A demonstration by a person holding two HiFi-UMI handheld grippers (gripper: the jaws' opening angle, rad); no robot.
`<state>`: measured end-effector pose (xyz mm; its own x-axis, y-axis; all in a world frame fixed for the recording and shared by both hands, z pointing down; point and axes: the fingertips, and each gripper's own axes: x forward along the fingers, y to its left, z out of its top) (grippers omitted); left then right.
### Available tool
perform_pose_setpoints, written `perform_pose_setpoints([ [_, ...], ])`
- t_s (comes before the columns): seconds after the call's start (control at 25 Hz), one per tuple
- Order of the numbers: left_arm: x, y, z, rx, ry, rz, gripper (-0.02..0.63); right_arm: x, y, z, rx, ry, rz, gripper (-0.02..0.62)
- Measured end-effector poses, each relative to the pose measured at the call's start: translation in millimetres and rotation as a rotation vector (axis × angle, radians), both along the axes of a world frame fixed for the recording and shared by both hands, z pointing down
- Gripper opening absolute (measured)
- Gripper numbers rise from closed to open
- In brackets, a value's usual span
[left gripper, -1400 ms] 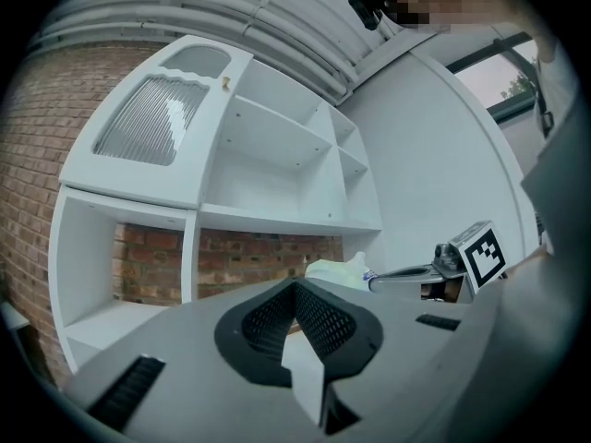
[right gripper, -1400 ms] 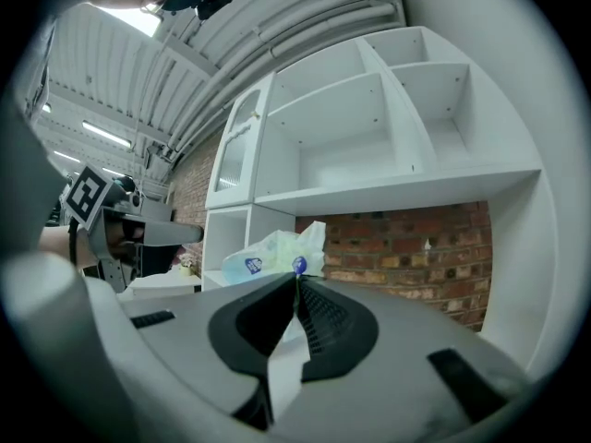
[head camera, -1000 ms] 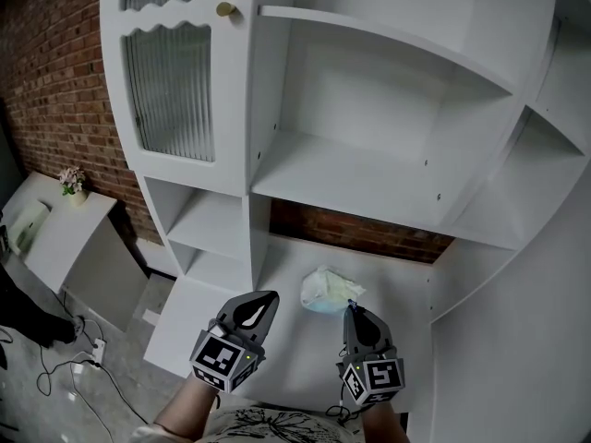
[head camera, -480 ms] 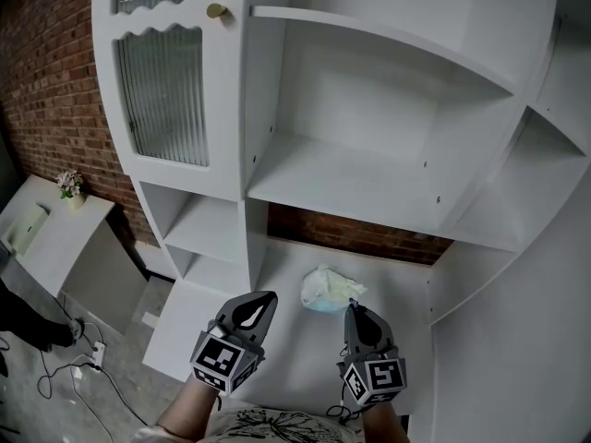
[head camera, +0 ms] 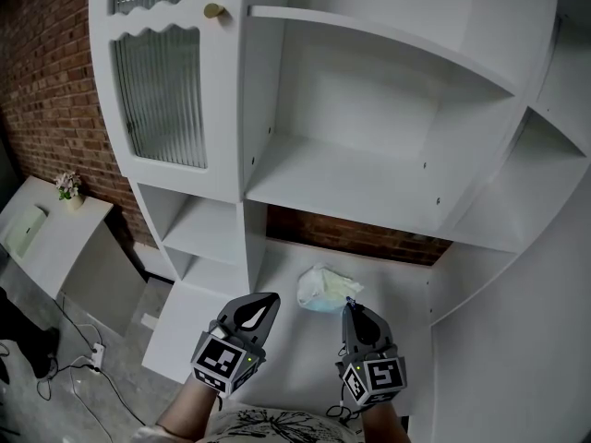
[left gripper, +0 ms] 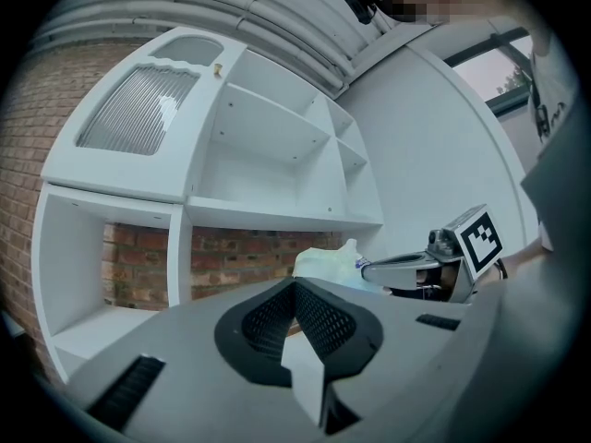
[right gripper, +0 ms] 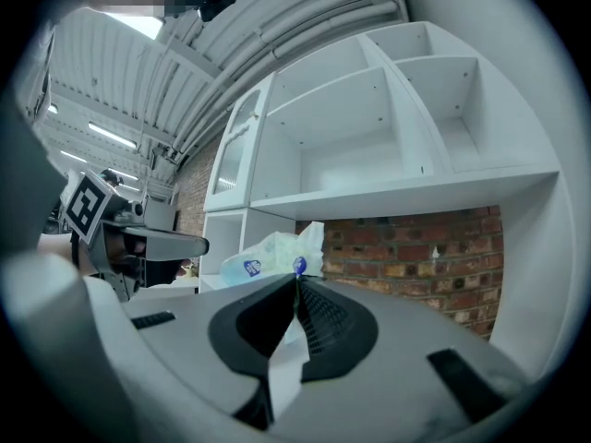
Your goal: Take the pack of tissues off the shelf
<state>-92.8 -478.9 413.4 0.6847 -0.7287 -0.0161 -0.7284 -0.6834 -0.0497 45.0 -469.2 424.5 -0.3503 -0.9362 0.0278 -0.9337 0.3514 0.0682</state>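
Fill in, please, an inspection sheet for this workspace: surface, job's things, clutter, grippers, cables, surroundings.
Surface: white shelf unit; its low board carries the pack.
Job's things: pack of tissues, wrapper crumpled, lying on the low board, not yet taken off.
Clutter: nothing seen.
Grippers: left gripper shut and empty, to the left of the pack; right gripper shut, tips at the pack's near edge; whether they pinch the wrapper cannot be told.
Cables: loose cables on the floor at the left.
Surroundings: brick wall; ribbed glass door; small flowers on a side table.
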Motion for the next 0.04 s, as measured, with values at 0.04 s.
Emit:
perform_pose_setpoints([
  [0.04, 0.5, -0.2, -0.3, 0.001, -0.001, 0.003, 0.014, -0.4, -0.6, 0.5, -0.001, 0.001, -0.002, 0.008],
])
